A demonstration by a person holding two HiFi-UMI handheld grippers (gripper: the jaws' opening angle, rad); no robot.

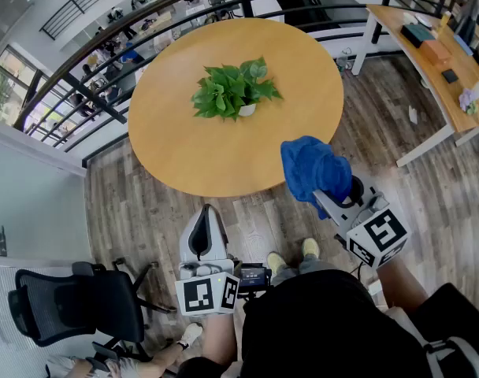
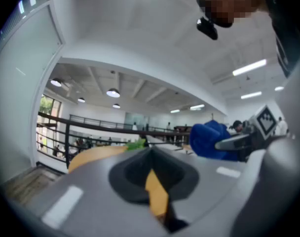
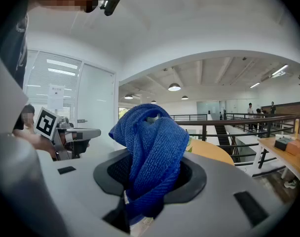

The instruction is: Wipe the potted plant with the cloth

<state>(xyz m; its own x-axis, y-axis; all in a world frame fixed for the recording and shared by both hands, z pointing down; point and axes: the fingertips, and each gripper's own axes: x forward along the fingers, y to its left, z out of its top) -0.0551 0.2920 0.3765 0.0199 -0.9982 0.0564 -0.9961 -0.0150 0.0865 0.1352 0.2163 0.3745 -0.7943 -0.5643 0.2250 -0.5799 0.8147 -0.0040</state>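
i hold a two-jaw claw in each hand, standing at the near edge of a round wooden table [image 1: 176,152]. my right gripper [image 1: 328,197] has its jaws clamped on a blue cloth [image 1: 312,168]. the cloth is bunched into a thick fold that rises up out of the jaws and covers their tips. in the right gripper view it fills the middle of the picture.

the potted plant [image 1: 233,91], a low clump of green leaves in a small white pot, stands upright near the middle of the table, a little toward the far side. it is well apart from the cloth, ahead of my right claw and to its left. nothing touches it. the cloth hangs over the table's near right edge.

my left gripper [image 2: 151,152] has its jaws pressed together with nothing between them. it sits lower and nearer my body, over the wood floor [image 1: 145,211] just off the table's near edge, pointing toward the table. from there only a sliver of the plant's green shows past the jaw tips.

a black office chair [image 1: 74,302] stands to my left, and a dark railing [image 1: 90,93] curves behind the table.
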